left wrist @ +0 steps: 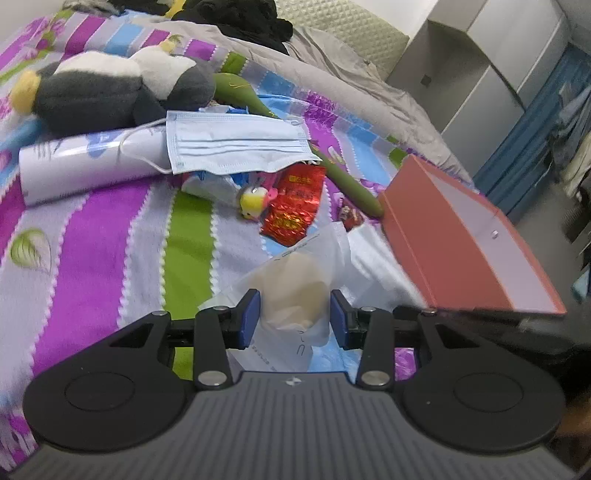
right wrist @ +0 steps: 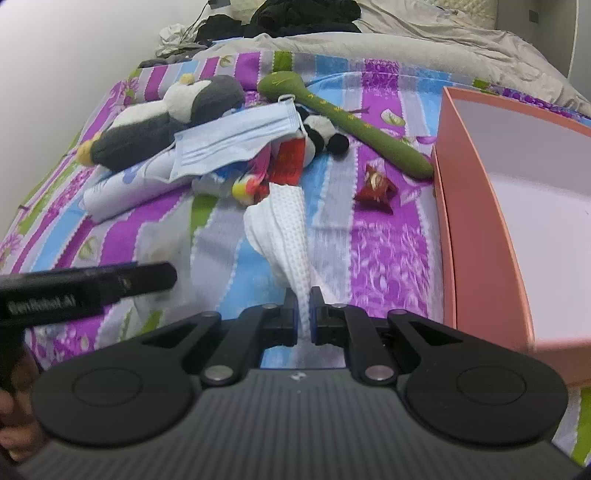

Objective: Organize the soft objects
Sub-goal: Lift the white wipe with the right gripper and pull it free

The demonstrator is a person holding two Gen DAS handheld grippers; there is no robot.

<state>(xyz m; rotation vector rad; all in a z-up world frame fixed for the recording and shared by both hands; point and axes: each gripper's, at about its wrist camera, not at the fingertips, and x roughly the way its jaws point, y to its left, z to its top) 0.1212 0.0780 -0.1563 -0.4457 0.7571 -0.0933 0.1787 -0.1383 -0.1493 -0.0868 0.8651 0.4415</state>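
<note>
Cloth (right wrist: 284,236) is pinched in our right gripper (right wrist: 303,314); our left gripper (left wrist: 295,317) clamps a bag (left wrist: 295,291), box (right wrist: 480,229) at three o'clock.

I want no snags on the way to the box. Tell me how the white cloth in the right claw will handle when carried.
The white cloth looks floppy: it hangs in folds from the right claw. Probably light. Its trailing end may drag over the bedspread.

A grey duvet (right wrist: 406,40) bunches along the bed's far edge, black clothes (right wrist: 306,14) heaped on it. White wardrobe (left wrist: 480,62) stands beyond.
</note>
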